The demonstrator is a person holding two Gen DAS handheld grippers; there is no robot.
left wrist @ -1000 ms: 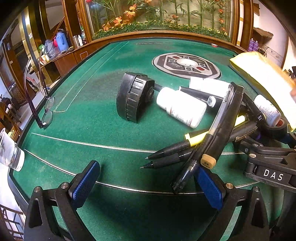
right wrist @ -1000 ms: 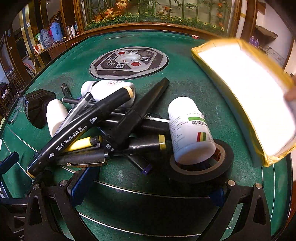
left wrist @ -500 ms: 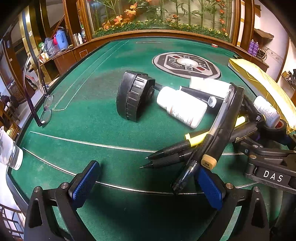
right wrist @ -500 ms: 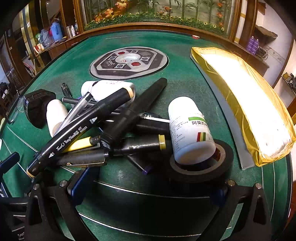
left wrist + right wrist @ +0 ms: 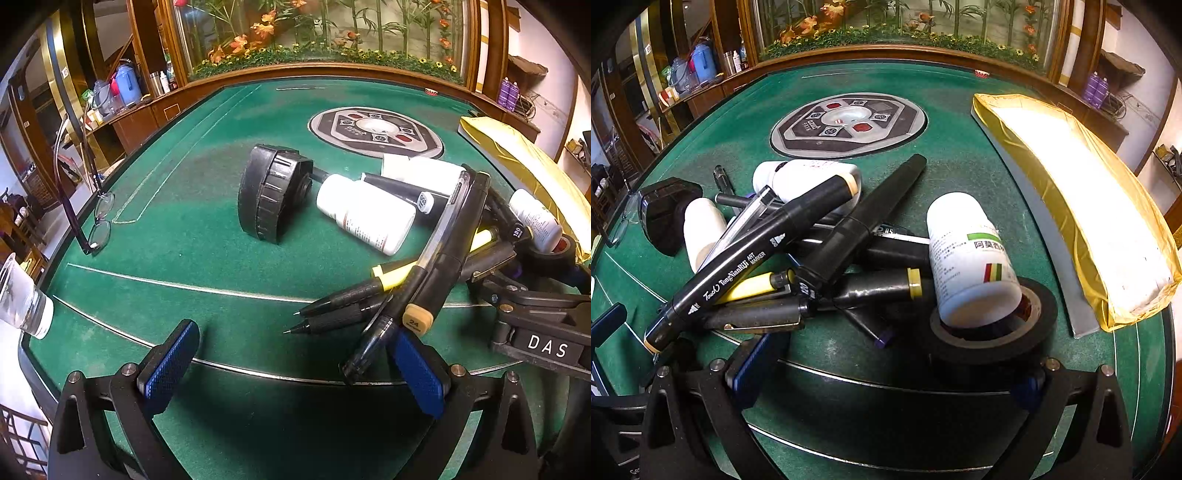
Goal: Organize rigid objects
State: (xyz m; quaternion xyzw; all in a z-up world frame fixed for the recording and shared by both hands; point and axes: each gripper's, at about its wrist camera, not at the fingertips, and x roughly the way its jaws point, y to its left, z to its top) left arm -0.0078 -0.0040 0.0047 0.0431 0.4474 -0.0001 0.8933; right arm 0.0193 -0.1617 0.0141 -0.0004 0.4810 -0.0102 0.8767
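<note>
Both grippers, left (image 5: 295, 363) & right (image 5: 886, 365), hover w/ jaws apart over the green table (image 5: 192, 236), facing a heap of markers (image 5: 768, 251), white bottles (image 5: 971, 262) & black tape roll (image 5: 993, 332).

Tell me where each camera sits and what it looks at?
Left wrist: low behind the open left tongs, facing the round black ribbed cap on the green felt table.
Right wrist: behind the open right tongs, facing the black tape roll.
Both show the black beige-tipped art marker.
</note>
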